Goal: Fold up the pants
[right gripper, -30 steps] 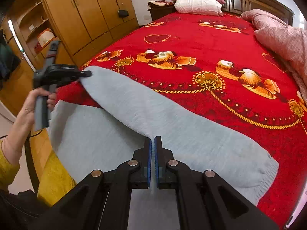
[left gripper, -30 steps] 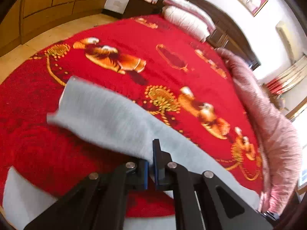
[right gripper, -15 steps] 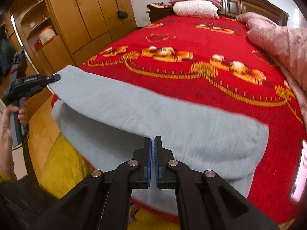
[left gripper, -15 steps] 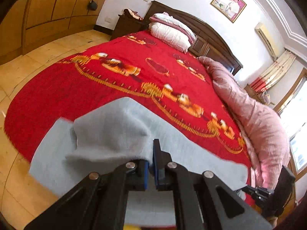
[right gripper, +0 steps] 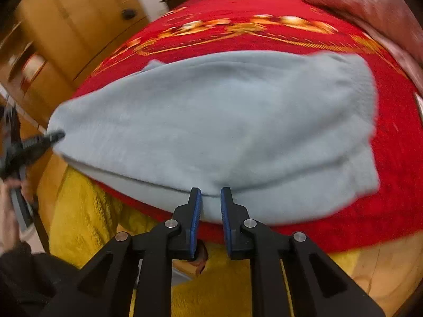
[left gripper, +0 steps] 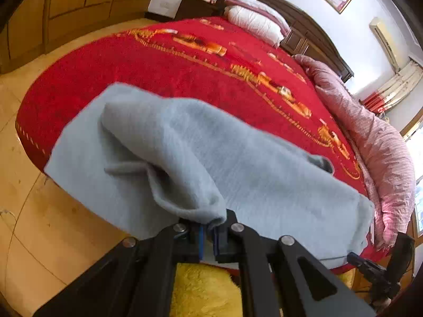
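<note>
Folded over now, pants (right gripper: 211,121) leave opening right tongs (right gripper: 211,198); left tongs (left gripper: 208,233) pinch them.

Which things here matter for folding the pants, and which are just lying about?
Job:
pants, folded over on the bed
left gripper, shut on the pants
right gripper, jaws opening, letting go

Lying about:
red bedspread
pink quilt
pillows
wardrobe
</note>
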{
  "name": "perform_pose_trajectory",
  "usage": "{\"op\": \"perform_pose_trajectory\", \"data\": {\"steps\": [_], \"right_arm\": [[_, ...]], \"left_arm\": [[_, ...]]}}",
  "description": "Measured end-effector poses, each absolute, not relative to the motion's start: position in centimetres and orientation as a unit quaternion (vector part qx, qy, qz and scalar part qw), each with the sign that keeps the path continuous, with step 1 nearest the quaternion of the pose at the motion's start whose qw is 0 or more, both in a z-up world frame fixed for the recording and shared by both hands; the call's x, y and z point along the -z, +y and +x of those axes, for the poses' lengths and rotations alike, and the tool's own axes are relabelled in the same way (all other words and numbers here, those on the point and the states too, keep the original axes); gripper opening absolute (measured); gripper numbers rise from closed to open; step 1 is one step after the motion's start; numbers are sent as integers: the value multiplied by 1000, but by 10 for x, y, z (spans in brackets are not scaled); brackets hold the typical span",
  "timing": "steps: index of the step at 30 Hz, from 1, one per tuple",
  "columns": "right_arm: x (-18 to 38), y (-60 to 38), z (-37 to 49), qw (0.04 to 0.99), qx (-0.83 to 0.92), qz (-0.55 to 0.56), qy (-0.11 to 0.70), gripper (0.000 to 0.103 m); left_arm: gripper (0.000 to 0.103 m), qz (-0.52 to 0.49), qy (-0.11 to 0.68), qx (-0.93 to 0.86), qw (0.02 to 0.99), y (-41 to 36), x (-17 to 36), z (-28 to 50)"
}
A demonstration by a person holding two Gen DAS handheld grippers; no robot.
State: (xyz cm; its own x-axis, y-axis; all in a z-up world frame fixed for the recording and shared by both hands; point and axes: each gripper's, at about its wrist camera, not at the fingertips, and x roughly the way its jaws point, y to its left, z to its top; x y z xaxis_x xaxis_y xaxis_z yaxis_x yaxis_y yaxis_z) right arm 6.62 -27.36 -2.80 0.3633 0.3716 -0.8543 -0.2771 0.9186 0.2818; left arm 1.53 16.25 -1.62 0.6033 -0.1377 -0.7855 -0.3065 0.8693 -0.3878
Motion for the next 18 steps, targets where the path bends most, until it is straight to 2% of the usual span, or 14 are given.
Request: {"op": "perform_pose_trajectory", "data": {"steps": [3,4,13,18], "right_arm": [[21,-302,62,832,-164,87,523,32],[18,-314,60,835,-153,105,518,33],[12,-373,84,830,-95,243,493,34],[21,-369,106,828,-71,236,503,34]], "left_arm": [[5,-251,448,-51,857,162,25,15],[5,-251,448,-51,857,162,26,14],[5,-252,446,-50,857,163,29,15],[5,-253,446,-50,857,163,29,15]]}}
